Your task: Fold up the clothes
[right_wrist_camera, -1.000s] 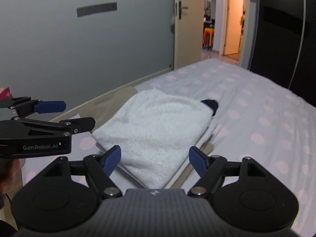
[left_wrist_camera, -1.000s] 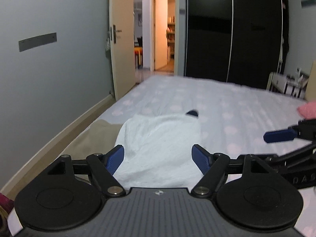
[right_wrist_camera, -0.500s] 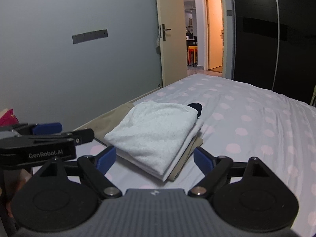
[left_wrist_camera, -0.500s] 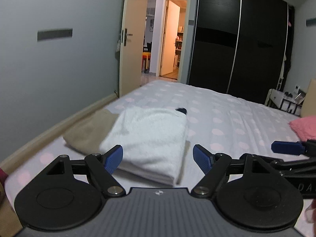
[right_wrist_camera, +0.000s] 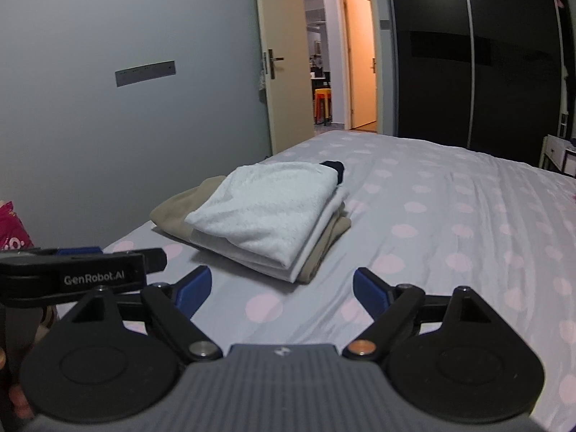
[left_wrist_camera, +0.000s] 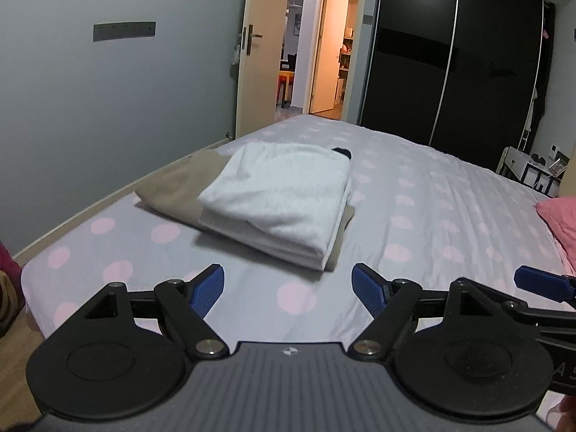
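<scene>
1. Folded white garment (left_wrist_camera: 284, 194): you find it at 12 o'clock from both grippers, lying flat on top of a folded beige garment (left_wrist_camera: 169, 187) whose edge sticks out at 9 o'clock and along the near side. A small dark piece (left_wrist_camera: 342, 152) shows at the stack's far corner.

2. Bed (left_wrist_camera: 432, 216): grey sheet with pink dots. The stack sits near the bed's 9 o'clock edge, which runs along the grey wall (left_wrist_camera: 108, 108). From 1 to 3 o'clock the sheet lies bare out to a pink pillow (left_wrist_camera: 559, 216).

3. Left gripper (left_wrist_camera: 288, 284): your blue pads stand wide apart with only sheet between them, well short of the stack.

4. Right gripper (right_wrist_camera: 279, 286): its jaws have just been opening and now gape wide, nothing between them. The stack's near corner lies just beyond its fingertips.

5. Both grippers sit side by side near the bed's front edge.
</scene>
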### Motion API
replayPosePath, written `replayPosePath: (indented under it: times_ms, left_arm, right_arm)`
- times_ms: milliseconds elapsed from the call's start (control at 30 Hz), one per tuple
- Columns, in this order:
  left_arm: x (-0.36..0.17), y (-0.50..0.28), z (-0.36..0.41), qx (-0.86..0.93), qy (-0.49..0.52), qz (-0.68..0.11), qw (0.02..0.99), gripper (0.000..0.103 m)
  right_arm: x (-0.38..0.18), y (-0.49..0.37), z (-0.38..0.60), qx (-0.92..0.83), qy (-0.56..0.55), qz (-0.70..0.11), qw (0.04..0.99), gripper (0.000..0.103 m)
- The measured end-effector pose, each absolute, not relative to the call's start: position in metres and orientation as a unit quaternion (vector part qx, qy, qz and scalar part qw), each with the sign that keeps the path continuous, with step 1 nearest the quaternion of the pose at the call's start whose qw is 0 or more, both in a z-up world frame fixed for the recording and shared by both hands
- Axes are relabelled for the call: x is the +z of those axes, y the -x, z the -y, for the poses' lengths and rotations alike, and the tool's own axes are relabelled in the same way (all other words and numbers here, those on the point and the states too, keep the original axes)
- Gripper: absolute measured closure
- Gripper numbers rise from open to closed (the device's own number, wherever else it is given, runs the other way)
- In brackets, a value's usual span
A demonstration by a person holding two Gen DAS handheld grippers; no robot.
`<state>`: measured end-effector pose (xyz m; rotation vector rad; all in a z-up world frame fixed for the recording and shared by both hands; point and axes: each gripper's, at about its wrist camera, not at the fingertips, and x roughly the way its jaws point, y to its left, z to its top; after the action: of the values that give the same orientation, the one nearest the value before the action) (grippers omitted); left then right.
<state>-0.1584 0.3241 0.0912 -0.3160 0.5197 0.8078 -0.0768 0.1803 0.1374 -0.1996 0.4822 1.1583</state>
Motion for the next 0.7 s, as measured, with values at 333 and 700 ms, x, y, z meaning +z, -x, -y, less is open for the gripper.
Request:
replayPosePath:
  times_ms: [333, 700]
  left_arm:
    - [0.074, 0.161, -0.295, 0.411, 0.128, -0.268, 0.862, 0.025]
    - [0.073, 0.16, -0.286, 0.404, 0.116, -0.279, 0.863, 0.026]
  right_arm:
    - [0.112, 0.088, -0.155, 0.536, 0.087, -0.232, 0.807, 0.015]
    - [0.109, 0.089, -0.147, 0.534, 0.088, -0.233, 0.808, 0.015]
